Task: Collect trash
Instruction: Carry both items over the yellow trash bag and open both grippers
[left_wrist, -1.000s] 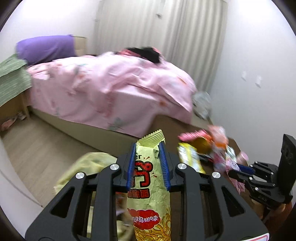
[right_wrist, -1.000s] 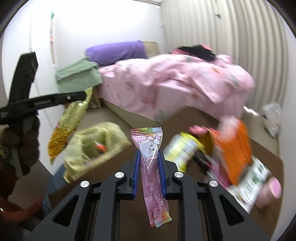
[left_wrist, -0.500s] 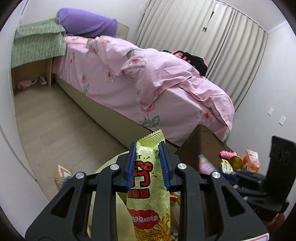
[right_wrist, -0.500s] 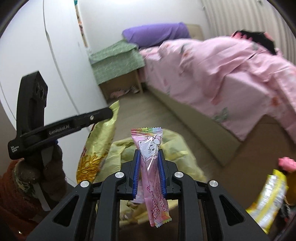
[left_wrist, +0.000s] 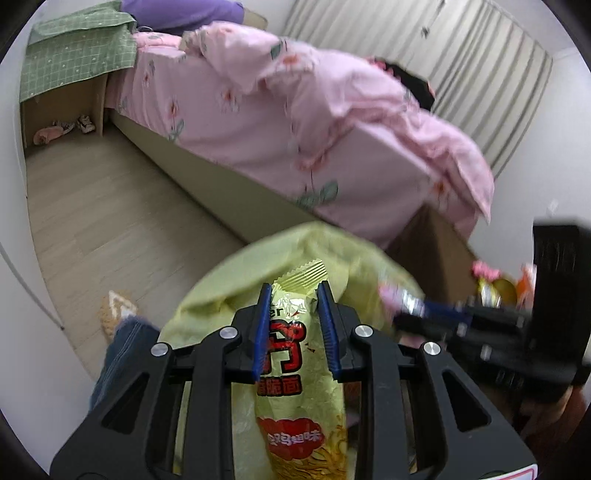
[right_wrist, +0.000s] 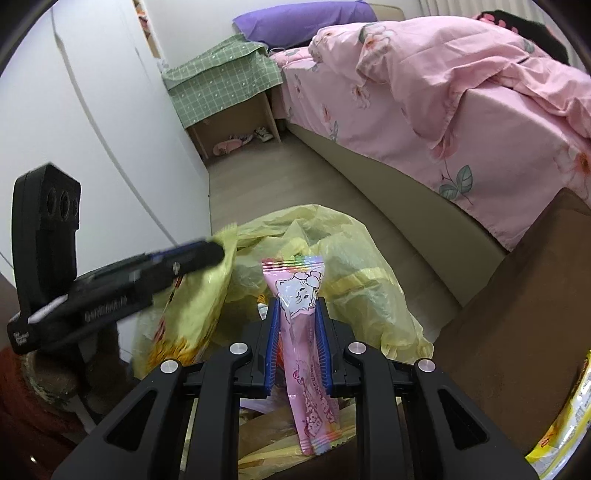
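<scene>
My left gripper (left_wrist: 291, 295) is shut on a yellow noodle snack packet (left_wrist: 295, 369) and holds it over the open yellow trash bag (left_wrist: 236, 280). My right gripper (right_wrist: 297, 308) is shut on a pink candy wrapper (right_wrist: 303, 332), also above the bag (right_wrist: 362, 258). In the right wrist view the left gripper (right_wrist: 207, 254) comes in from the left with the yellow packet (right_wrist: 192, 310) hanging from it. In the left wrist view the right gripper (left_wrist: 410, 306) reaches in from the right with the pink wrapper (left_wrist: 389, 295).
A bed with a pink floral duvet (left_wrist: 295, 110) runs behind the bag. A brown table (right_wrist: 524, 314) stands to the right, with more wrappers (left_wrist: 495, 284) on it. A nightstand under green cloth (right_wrist: 221, 85) and a white wardrobe (right_wrist: 74, 110) are on the left.
Both grippers have swung left, away from the table's trash pile, and down over the yellow bag. Each keeps its packet.
</scene>
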